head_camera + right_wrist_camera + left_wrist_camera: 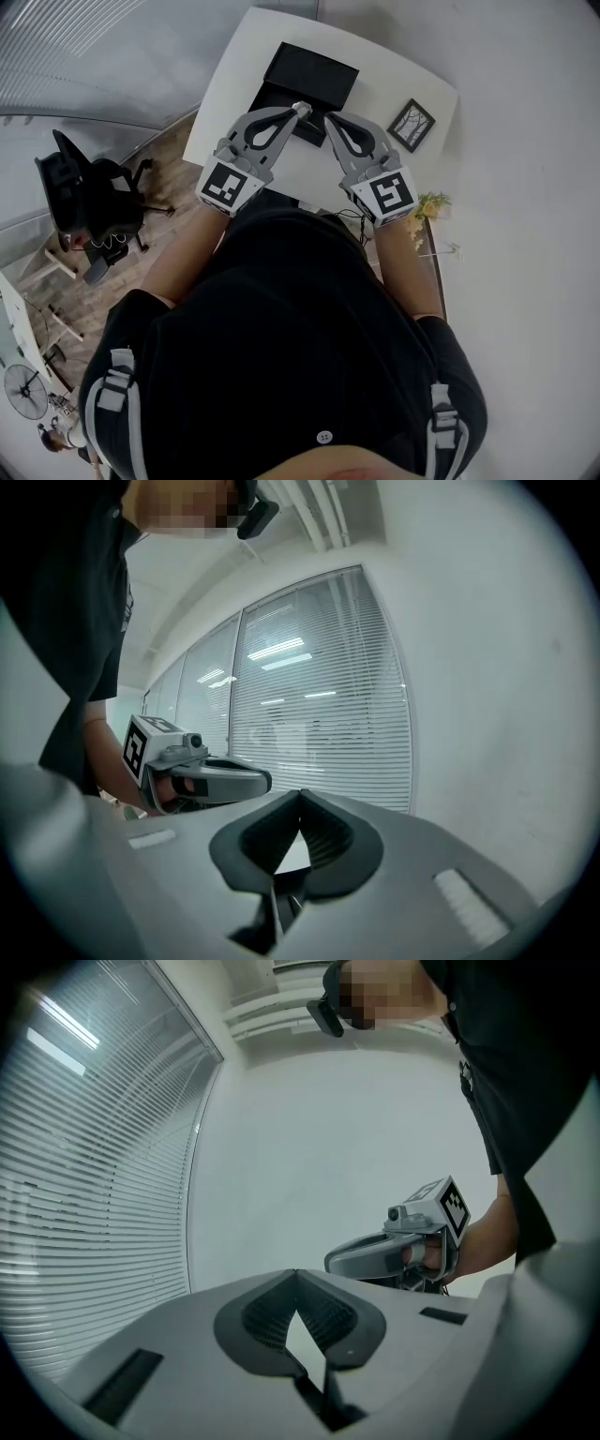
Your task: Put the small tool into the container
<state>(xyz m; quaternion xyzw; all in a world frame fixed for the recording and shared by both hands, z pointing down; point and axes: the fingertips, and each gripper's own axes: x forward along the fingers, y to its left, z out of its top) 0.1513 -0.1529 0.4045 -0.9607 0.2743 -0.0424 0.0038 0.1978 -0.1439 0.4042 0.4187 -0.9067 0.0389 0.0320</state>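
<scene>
My left claw (301, 109) and right claw (328, 118) are both pressed together, pinching nothing, their tips close together over the counter (384, 70) at the black container (311, 75). I cannot spot the small tool, so I should find it before spreading either claw.

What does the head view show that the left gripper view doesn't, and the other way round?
Only the head view shows the white table, the black container on it, a small framed picture and an office chair. Only the left gripper view shows, close up, the ribbed pads of the left hand-held gripper, its jaws meeting at the tips. Both show the right hand-held gripper.
</scene>
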